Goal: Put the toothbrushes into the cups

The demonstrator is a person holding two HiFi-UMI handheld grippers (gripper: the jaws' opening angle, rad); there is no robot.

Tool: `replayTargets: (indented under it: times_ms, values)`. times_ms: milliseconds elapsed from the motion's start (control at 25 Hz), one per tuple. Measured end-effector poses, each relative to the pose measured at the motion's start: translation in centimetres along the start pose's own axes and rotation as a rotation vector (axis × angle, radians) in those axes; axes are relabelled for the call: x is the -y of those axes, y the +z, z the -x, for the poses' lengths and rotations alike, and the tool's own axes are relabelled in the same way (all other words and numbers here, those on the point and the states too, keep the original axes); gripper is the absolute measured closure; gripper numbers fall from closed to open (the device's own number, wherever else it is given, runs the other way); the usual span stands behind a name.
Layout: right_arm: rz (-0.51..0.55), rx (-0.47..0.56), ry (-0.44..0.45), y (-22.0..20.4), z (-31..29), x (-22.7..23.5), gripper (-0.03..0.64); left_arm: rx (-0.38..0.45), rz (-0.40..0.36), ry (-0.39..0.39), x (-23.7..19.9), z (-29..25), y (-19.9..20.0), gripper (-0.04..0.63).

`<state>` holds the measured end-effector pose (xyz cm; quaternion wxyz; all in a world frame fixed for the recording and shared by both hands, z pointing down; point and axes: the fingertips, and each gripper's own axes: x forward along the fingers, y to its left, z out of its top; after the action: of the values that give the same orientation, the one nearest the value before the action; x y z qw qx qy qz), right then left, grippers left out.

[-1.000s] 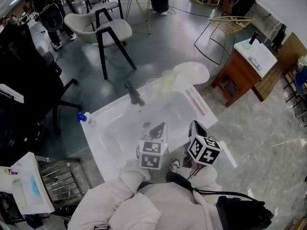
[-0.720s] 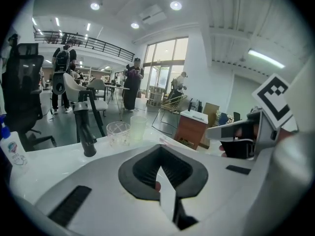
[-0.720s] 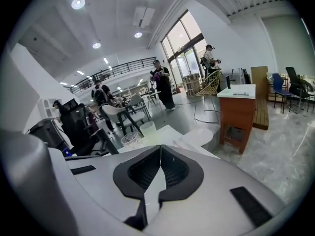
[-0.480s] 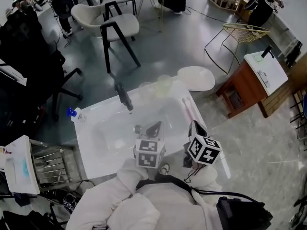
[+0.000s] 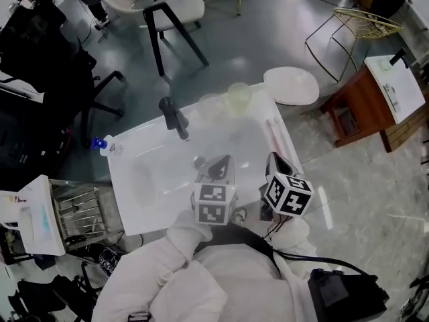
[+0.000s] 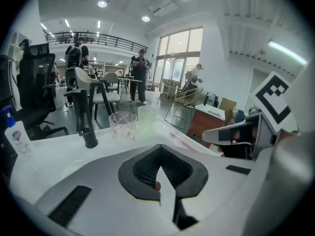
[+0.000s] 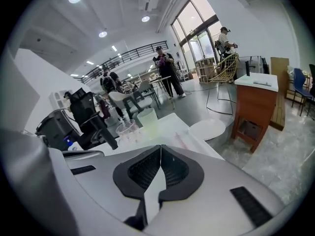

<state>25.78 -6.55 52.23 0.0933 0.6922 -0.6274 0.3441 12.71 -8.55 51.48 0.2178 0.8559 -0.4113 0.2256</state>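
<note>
Two cups stand at the back of the white sink counter (image 5: 127, 200): a clear patterned cup (image 5: 210, 103) (image 6: 122, 125) (image 7: 126, 130) and a pale green cup (image 5: 238, 96) (image 6: 146, 119) (image 7: 148, 119). Pink toothbrushes (image 5: 274, 137) (image 6: 182, 140) (image 7: 185, 139) lie flat along the counter's right rim. My left gripper (image 5: 218, 167) (image 6: 160, 168) hovers shut and empty over the basin's front. My right gripper (image 5: 274, 160) (image 7: 160, 149) is beside it, also shut and empty, short of the toothbrushes.
A black faucet (image 5: 173, 117) (image 6: 86, 117) rises at the back of the basin. A blue-capped bottle (image 5: 101, 143) (image 6: 15, 134) stands at the left corner. A round white stool (image 5: 291, 86) and a wooden cabinet (image 5: 365, 96) are to the right; chairs lie beyond.
The head view has swung, so the sink sits higher and more centred in it. Both grippers stay shut over the basin's front edge, about where they were.
</note>
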Motion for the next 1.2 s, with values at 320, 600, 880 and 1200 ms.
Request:
replayTargets:
  times_ms: [320,600,880,1200]
  values:
    - [0.023,0.002,-0.058,2.0,-0.8,1.7,0.592,-0.006,-0.009,-0.076,0.8,-3.4,1.7,0.597]
    - [0.004,-0.024,-0.085,1.4,-1.4,2.8,0.592,-0.034,-0.002,-0.108,1.3,-5.0,1.2,0.597]
    - [0.04,-0.086,-0.107,1.4,-1.8,5.1,0.592,-0.046,-0.012,-0.133,2.0,-6.3,1.3,0.597]
    - [0.106,-0.149,-0.102,1.9,-2.7,6.7,0.591,-0.059,-0.001,-0.158,3.0,-7.8,1.2,0.597]
